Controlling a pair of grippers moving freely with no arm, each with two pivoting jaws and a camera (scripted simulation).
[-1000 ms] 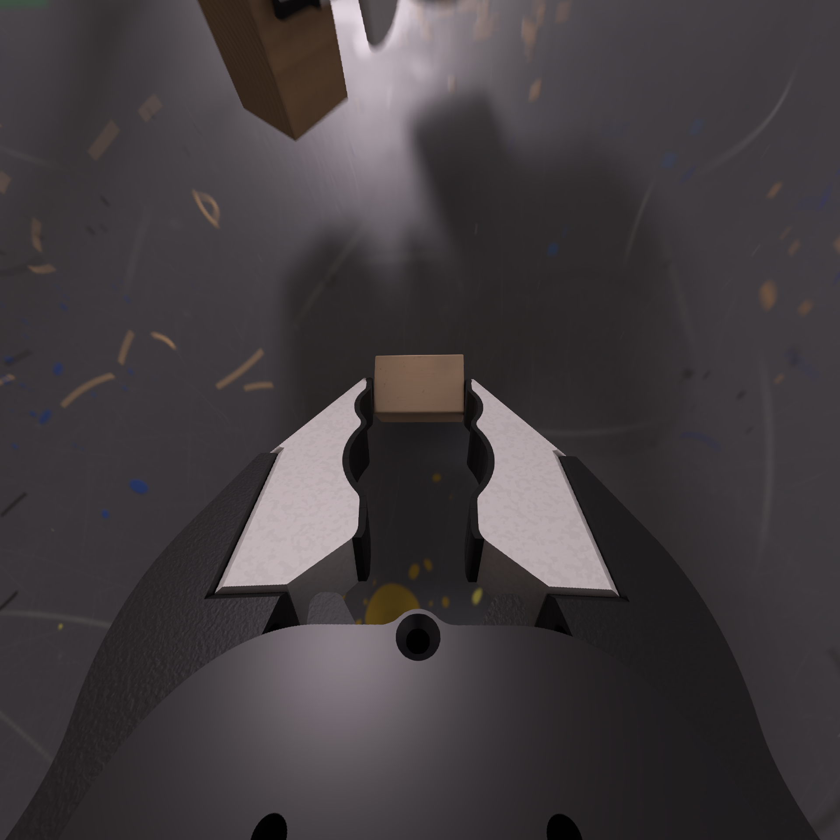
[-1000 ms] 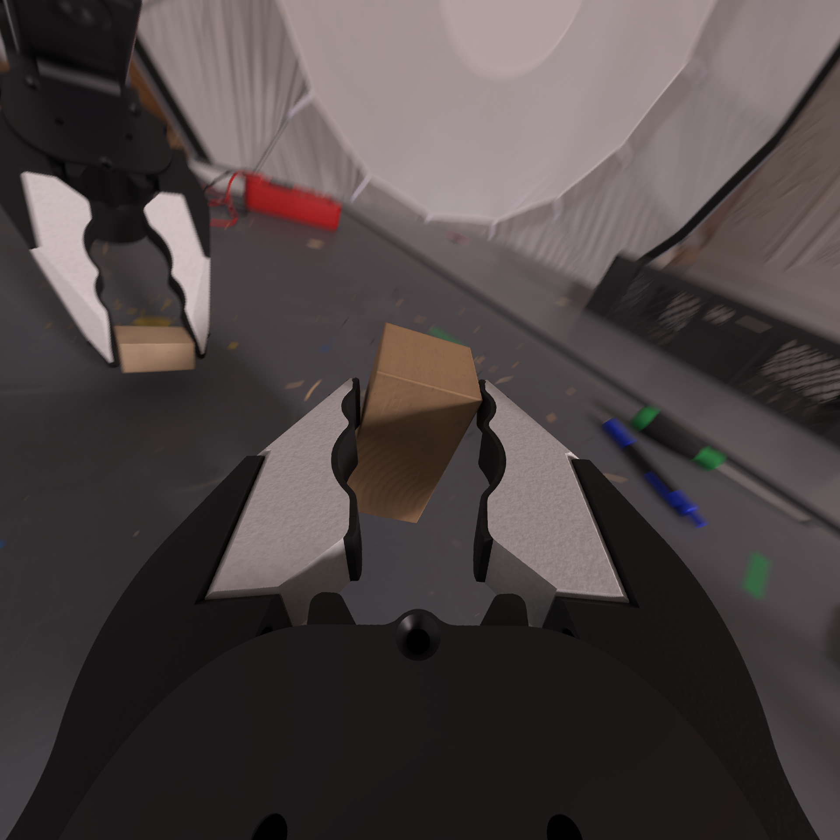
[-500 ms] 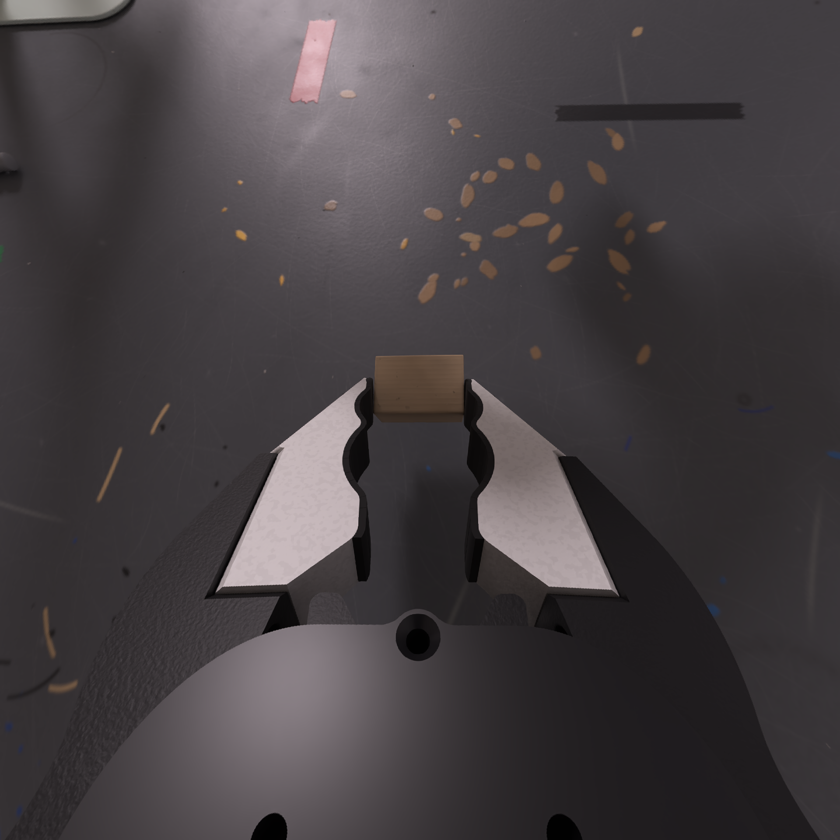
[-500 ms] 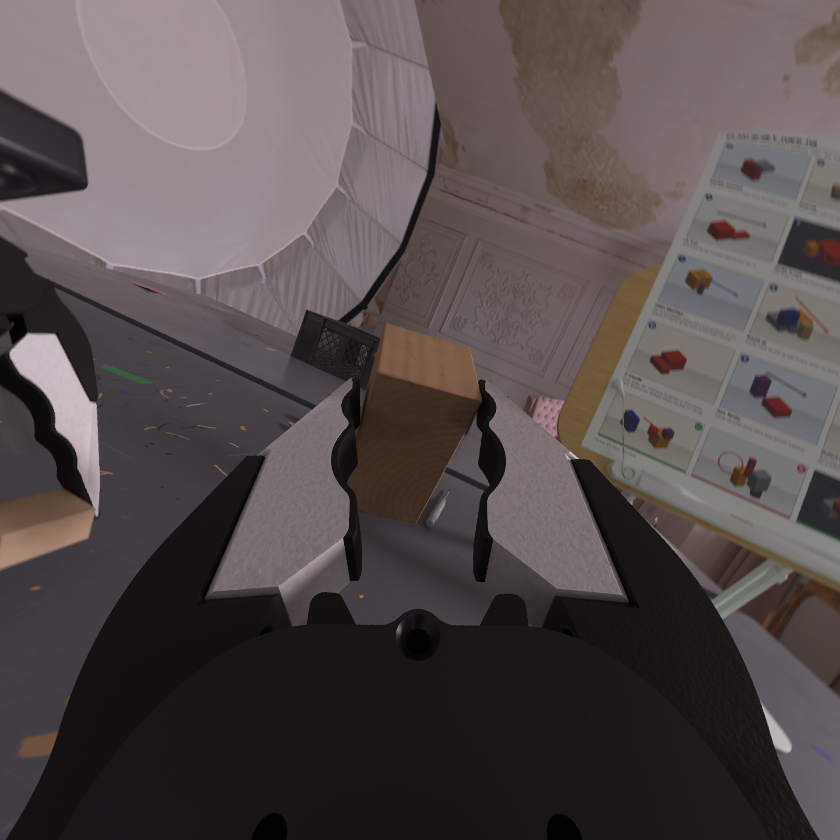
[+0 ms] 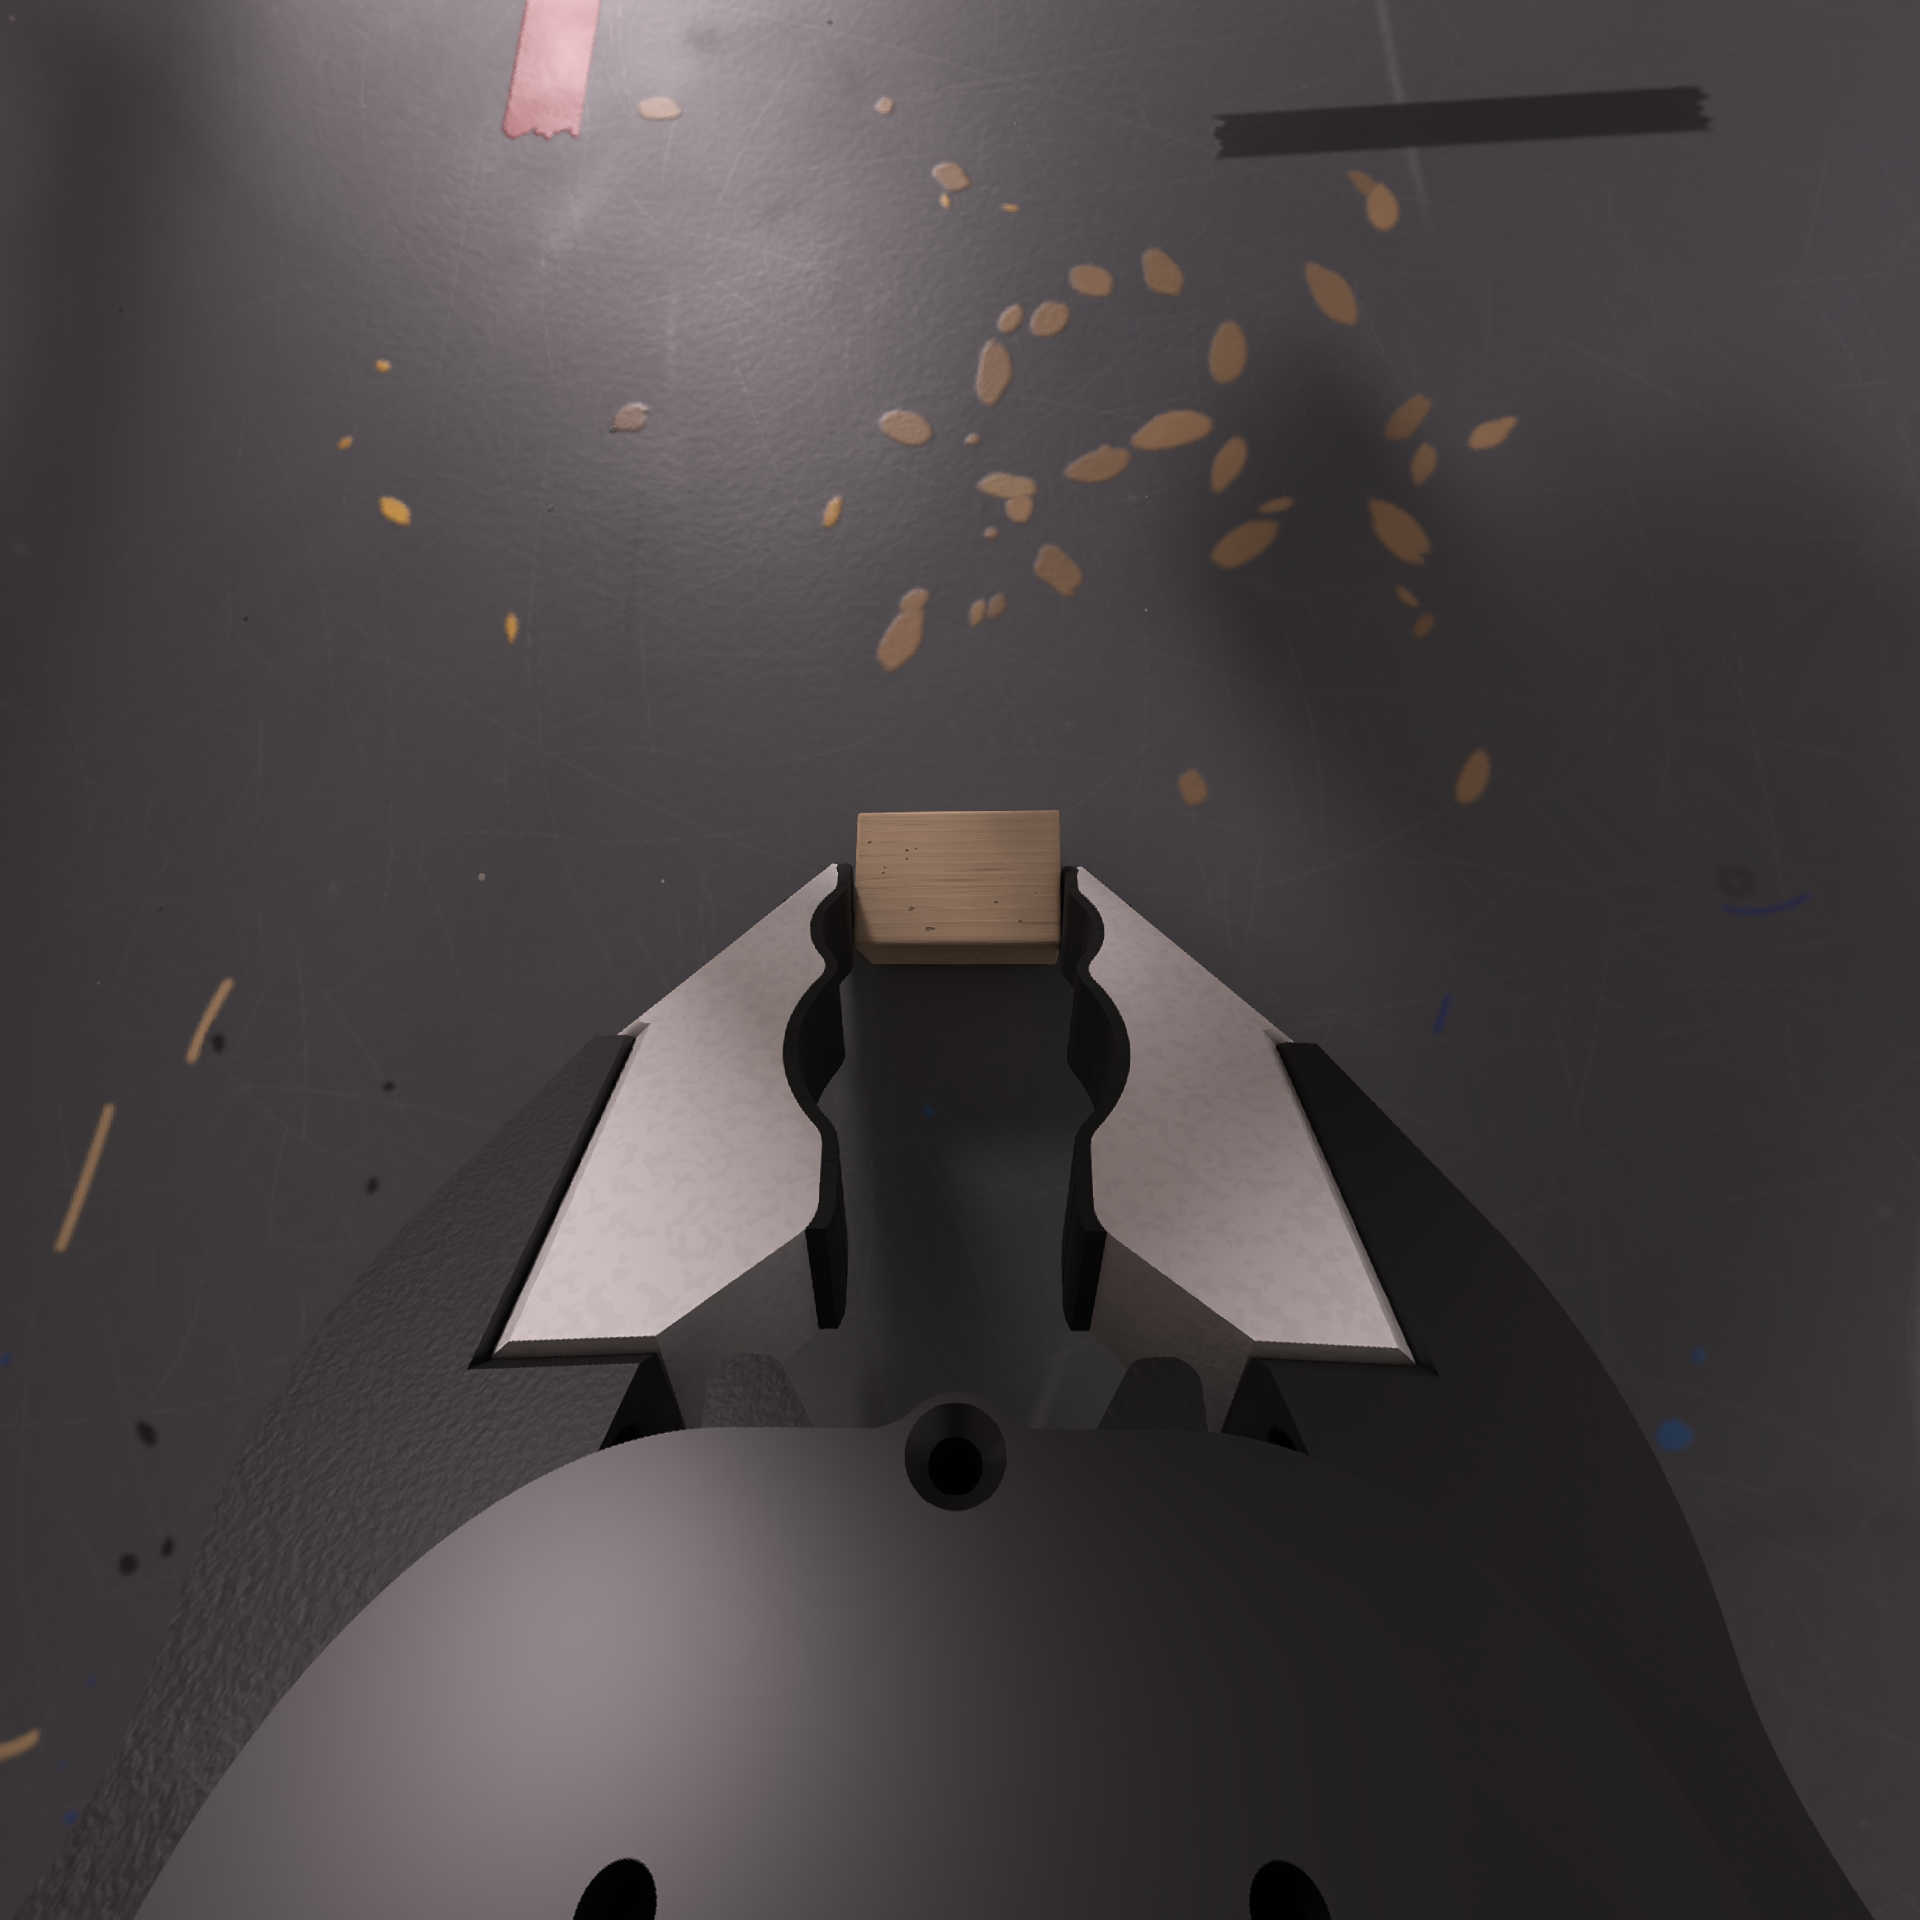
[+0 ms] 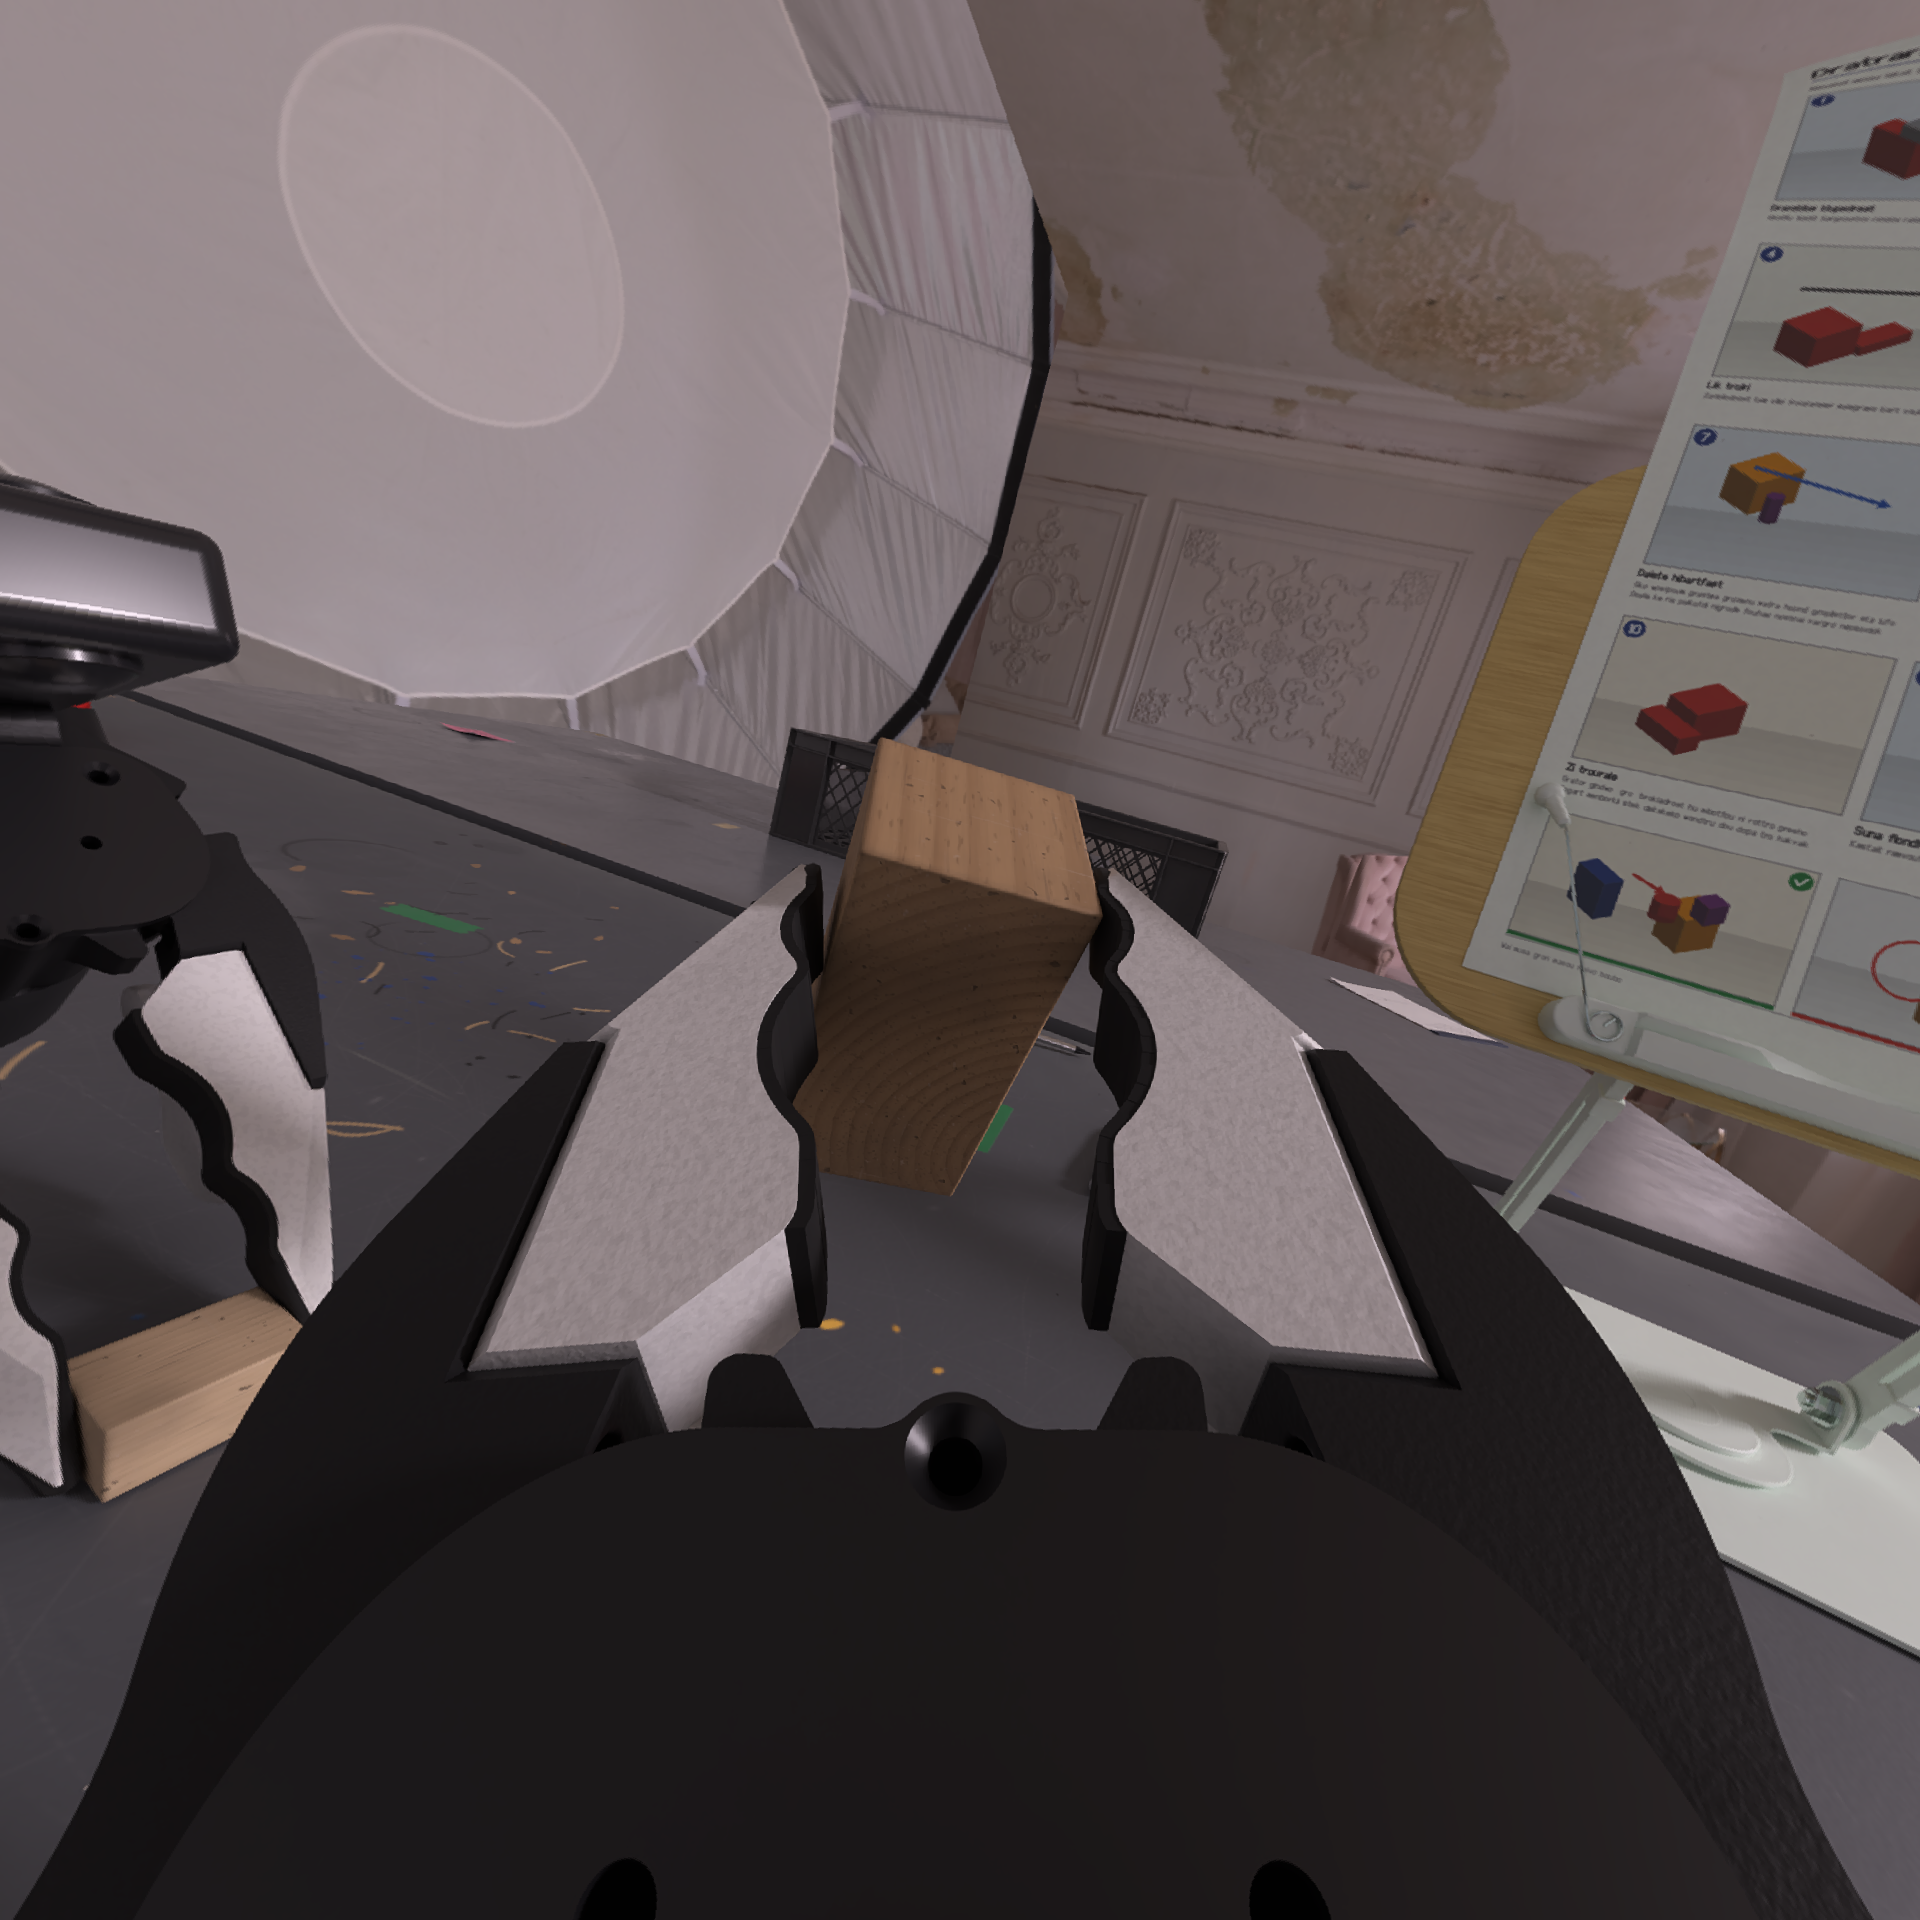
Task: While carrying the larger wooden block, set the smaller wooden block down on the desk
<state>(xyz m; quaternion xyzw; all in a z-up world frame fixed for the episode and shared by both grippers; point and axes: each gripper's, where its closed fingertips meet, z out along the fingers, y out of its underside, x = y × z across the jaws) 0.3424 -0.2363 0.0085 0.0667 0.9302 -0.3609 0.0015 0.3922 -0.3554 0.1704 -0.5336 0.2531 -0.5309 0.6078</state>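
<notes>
Surface: dark grey desk (image 5: 416, 727), scattered with tan chips, a pink tape strip (image 5: 551, 62) and a black tape strip (image 5: 1455, 120).
Left gripper (image 5: 956, 914): clamped on the smaller wooden block (image 5: 956, 883) at its fingertips, pointing straight down at the desk.
Change: chips and tape appear larger than half a second ago; the left gripper has descended.
Block position: in the right wrist view the smaller wooden block (image 6: 166, 1382) looks at or just above the desk; contact cannot be confirmed.
Right gripper (image 6: 951, 935): closed on the larger wooden block (image 6: 945, 956), tilted, held aloft as before.
Background: white softbox (image 6: 468, 343) and instruction board (image 6: 1766, 571) shifted only slightly.
Task status: release judged imminent; not yet done.
</notes>
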